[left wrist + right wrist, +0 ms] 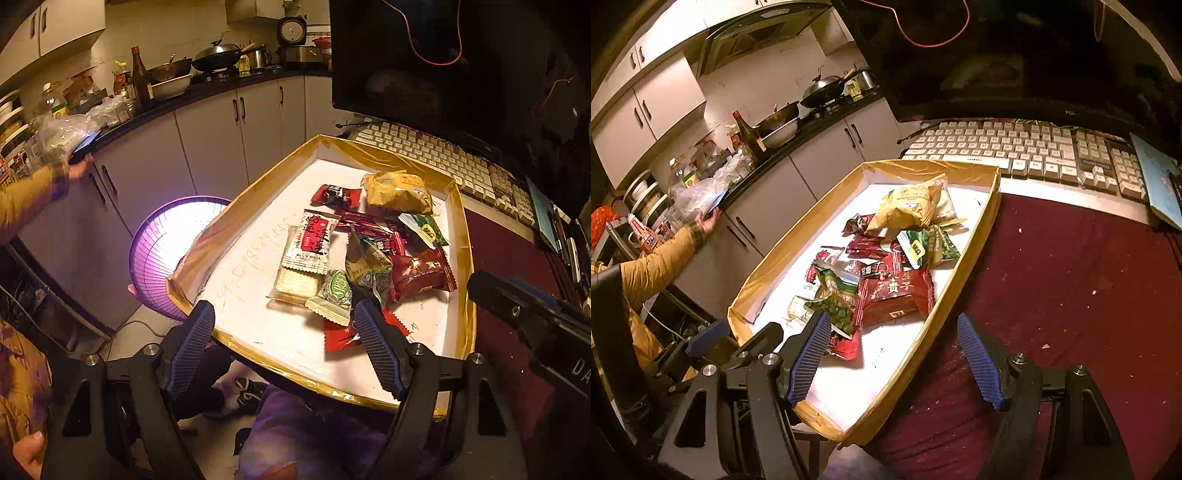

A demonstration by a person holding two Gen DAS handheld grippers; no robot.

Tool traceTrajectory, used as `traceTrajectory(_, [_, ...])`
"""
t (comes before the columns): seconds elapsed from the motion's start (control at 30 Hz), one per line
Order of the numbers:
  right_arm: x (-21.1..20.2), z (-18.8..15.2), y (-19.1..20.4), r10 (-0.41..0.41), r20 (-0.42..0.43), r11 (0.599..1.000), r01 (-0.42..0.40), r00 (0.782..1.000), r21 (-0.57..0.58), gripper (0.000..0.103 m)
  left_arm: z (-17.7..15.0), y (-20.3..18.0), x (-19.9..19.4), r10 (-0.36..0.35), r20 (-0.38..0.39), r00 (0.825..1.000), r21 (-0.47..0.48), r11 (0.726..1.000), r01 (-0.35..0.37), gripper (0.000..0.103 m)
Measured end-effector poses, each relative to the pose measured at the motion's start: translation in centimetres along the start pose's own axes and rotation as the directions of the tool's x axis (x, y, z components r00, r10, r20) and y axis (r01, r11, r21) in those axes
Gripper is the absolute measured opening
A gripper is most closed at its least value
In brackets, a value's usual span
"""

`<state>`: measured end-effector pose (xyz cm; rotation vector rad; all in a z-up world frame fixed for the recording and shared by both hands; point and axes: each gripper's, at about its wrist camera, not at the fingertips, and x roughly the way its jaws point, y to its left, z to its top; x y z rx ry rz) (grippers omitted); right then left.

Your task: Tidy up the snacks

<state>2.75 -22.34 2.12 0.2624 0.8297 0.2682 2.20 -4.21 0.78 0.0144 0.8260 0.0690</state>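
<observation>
A shallow gold-rimmed tray (pixel 258 184) (pixel 979 236) with a white floor holds a heap of snack packets. Among them are a yellow bag (pixel 399 192) (pixel 908 206), a dark red pack (pixel 421 273) (pixel 897 295), a green packet (pixel 369 266) (pixel 836 299) and a white-and-red wrapper (pixel 314 240). My left gripper (pixel 282 306) hangs open over the tray's near edge, its right finger just short of the heap. My right gripper (pixel 893 318) is open too, straddling the tray's right wall at the near corner. Neither holds anything.
A keyboard (pixel 443 155) (pixel 1015 151) and a dark monitor (pixel 461 55) stand behind the tray on a dark red cloth (pixel 1071 277). A glowing purple heater (pixel 162 258) sits on the floor at left. A person's yellow sleeve (pixel 661 258) reaches to the kitchen counter.
</observation>
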Motion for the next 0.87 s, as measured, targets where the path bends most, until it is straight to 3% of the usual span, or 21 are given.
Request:
traceTrajectory(0.23, [-1.0, 0.2, 0.5, -0.023, 0.039, 0.999, 0.024, 0.999, -0.032, 0.073, 0.2, -0.7, -0.2, -0.018, -0.001, 1.0, 0.019, 1.0, 0.018, 0.079])
traceTrajectory(0.87, [-1.8, 0.2, -0.4, 0.009, 0.053, 1.0, -0.009, 0.999, 0.0, 0.073, -0.1, -2.0, -1.5, -0.019, 0.024, 1.0, 0.053, 0.998, 0.017, 0.079])
